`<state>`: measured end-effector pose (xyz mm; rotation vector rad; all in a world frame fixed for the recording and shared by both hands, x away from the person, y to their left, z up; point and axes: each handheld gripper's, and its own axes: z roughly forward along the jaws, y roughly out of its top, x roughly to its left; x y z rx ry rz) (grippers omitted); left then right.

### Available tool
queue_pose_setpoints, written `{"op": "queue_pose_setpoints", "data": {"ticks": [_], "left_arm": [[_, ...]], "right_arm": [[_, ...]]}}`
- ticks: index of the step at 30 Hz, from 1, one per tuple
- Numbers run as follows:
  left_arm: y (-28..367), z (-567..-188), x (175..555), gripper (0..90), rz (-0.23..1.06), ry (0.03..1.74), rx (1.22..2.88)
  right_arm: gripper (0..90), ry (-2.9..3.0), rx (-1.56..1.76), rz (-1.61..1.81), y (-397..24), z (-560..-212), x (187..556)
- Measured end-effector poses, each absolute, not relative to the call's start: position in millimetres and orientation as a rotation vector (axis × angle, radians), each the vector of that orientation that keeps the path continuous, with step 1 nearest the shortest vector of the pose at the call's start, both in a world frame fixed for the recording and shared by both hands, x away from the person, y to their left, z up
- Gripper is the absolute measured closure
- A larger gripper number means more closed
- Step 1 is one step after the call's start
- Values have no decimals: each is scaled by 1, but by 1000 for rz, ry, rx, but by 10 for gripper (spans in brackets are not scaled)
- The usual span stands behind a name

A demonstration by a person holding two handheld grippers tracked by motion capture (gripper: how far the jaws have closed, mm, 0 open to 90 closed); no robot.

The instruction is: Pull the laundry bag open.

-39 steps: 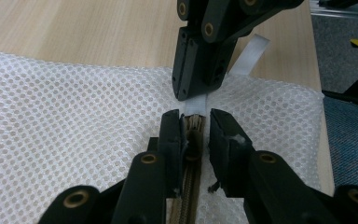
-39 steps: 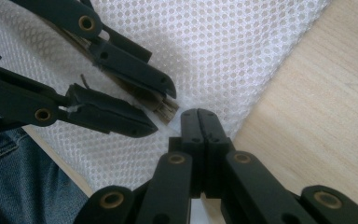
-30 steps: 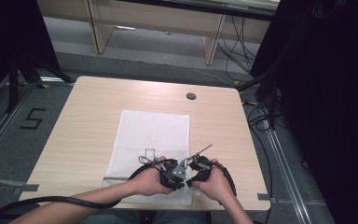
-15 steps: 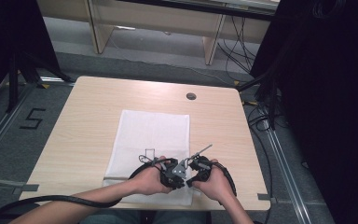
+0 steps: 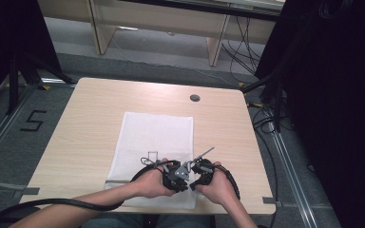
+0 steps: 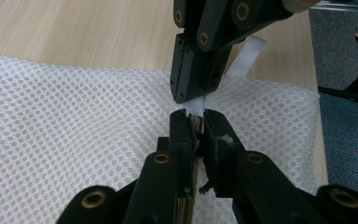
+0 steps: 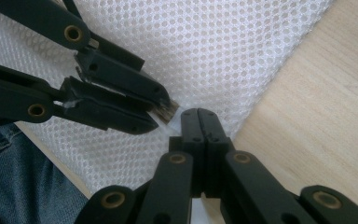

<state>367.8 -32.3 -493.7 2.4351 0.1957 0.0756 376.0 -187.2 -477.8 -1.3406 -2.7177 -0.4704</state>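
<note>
A white mesh bag [image 5: 157, 133] lies flat on the wooden table [image 5: 85, 123], with both hands at its near edge. My left gripper [image 5: 173, 175] and right gripper [image 5: 200, 173] meet tip to tip there. In the left gripper view my left gripper [image 6: 196, 116] has just been closing and pinches a small brown piece [image 6: 196, 122] at the mesh [image 6: 74, 116] edge. Just beyond, the right gripper [image 6: 191, 98] is shut on a white tab [image 6: 249, 53]. The right gripper view shows its jaws [image 7: 199, 112] pressed together, touching the left gripper [image 7: 163, 109] and the brown piece [image 7: 168, 111].
A round cable hole [image 5: 195, 98] sits in the table's far right part. Black cables trail from both grippers off the near edge. The person's jeans [image 7: 9, 154] lie close below the table edge. A floor mark "5" [image 5: 32, 121] is at the left, dark curtains at the right.
</note>
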Motion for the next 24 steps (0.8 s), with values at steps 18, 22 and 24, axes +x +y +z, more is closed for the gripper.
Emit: {"op": "queue_pose_setpoints", "data": {"ticks": [18,22,24], "left_arm": [[-29,-491,367,821,67,181,2440],[-26,-489,366,822,47,195,2442],[-23,-487,367,821,74,194,2438]], "right_arm": [[900,-2730,-1331,-478,-187,-478,376],[900,-2727,-1336,-478,-186,-478,376],[900,-2727,-1337,-481,-186,-479,376]]}}
